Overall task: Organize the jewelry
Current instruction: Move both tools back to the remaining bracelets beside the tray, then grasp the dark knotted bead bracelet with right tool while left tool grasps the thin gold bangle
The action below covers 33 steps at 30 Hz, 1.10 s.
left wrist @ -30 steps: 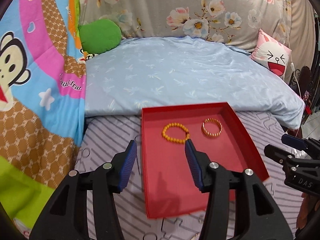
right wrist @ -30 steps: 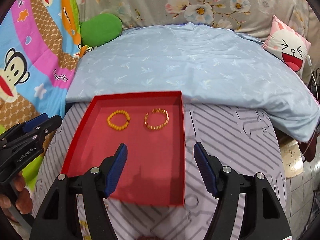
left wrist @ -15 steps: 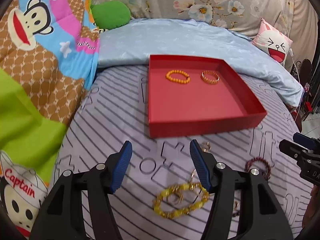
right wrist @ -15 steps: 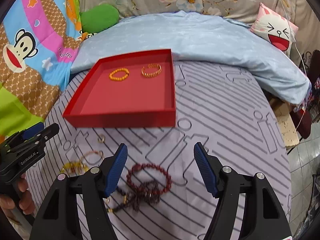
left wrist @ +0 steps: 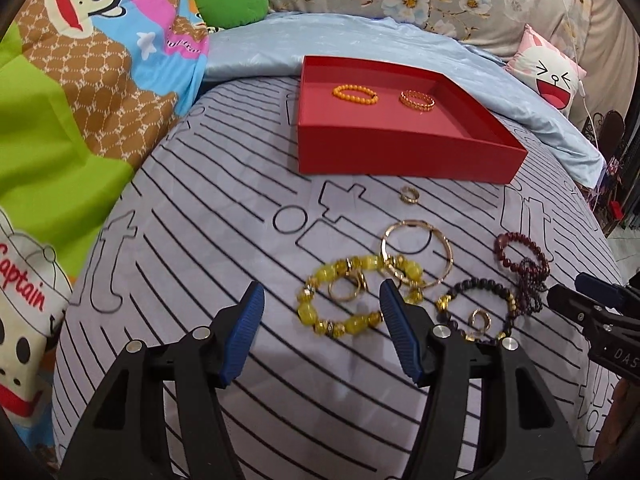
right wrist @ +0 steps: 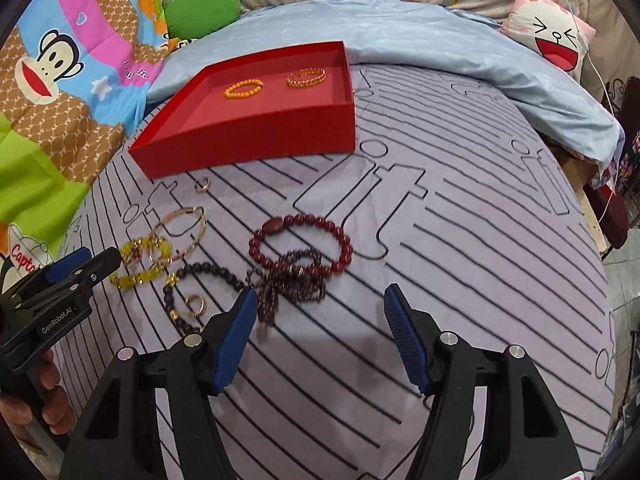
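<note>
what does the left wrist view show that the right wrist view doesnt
Only the left wrist view: the open left gripper head-on, the yellow bead bracelet lying whole past its fingertips, and the right gripper's tip at the right edge.

Only the right wrist view: the open right gripper head-on, the whole dark red bead bracelet, and the hand holding the left gripper.

Both: the red tray holding an orange bead bracelet and a gold bracelet, plus the thin gold bangle on the striped sheet.
</note>
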Available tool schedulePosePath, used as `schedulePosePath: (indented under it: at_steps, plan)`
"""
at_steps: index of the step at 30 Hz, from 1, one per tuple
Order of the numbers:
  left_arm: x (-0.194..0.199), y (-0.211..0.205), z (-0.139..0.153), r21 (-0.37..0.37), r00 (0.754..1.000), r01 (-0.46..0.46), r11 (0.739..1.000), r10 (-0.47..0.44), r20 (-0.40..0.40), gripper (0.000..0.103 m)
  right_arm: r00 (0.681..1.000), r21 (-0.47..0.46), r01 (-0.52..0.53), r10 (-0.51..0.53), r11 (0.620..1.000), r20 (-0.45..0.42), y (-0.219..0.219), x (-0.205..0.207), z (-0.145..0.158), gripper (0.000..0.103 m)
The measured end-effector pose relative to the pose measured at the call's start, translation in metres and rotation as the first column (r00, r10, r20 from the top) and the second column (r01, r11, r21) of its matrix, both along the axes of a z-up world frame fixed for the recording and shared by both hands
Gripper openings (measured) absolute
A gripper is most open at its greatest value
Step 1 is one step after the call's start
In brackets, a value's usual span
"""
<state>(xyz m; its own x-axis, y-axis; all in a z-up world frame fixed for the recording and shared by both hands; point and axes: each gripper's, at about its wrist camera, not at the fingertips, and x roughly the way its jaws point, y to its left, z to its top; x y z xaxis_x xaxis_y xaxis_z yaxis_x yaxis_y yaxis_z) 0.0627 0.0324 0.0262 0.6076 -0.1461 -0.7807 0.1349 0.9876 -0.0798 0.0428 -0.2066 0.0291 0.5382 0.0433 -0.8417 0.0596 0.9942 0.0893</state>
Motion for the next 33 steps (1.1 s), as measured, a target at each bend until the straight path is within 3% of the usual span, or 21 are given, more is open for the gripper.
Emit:
schedulePosePath:
  at_steps: [7, 14, 22, 29, 32, 33]
  plan:
    - [-0.006, -0.001, -0.002, -0.028, 1.0, -0.006, 1.0, 0.006, 0.002, 0.057, 1.0, 0.011, -0.005, 0.005, 1.0, 0.002, 0.002, 0.002, -0.003, 0.053]
    - [-0.009, -0.008, -0.001, -0.021, 1.0, 0.014, 1.0, -0.013, 0.015, 0.057, 1.0, 0.037, -0.012, 0.012, 0.999, -0.005, 0.004, 0.009, -0.006, 0.035]
    - [-0.007, -0.008, -0.004, -0.027, 1.0, 0.007, 1.0, -0.007, 0.001, 0.057, 1.0, 0.048, -0.024, 0.024, 0.999, 0.003, 0.008, 0.017, -0.006, 0.03]
    - [-0.002, -0.008, -0.002, -0.038, 1.0, 0.006, 0.999, -0.006, -0.001, 0.057, 0.999, 0.048, -0.04, 0.039, 0.998, 0.008, 0.013, 0.023, -0.008, 0.018]
    - [0.004, -0.008, 0.0, -0.038, 1.0, 0.009, 0.999, -0.009, -0.001, 0.057, 0.999, 0.041, -0.04, 0.04, 0.998, 0.013, 0.011, 0.023, -0.008, 0.004]
    - [0.006, -0.009, 0.0, -0.044, 1.0, 0.01, 0.999, -0.01, -0.003, 0.057, 0.999, 0.049, -0.041, 0.04, 0.998, 0.013, 0.011, 0.023, -0.008, 0.004]
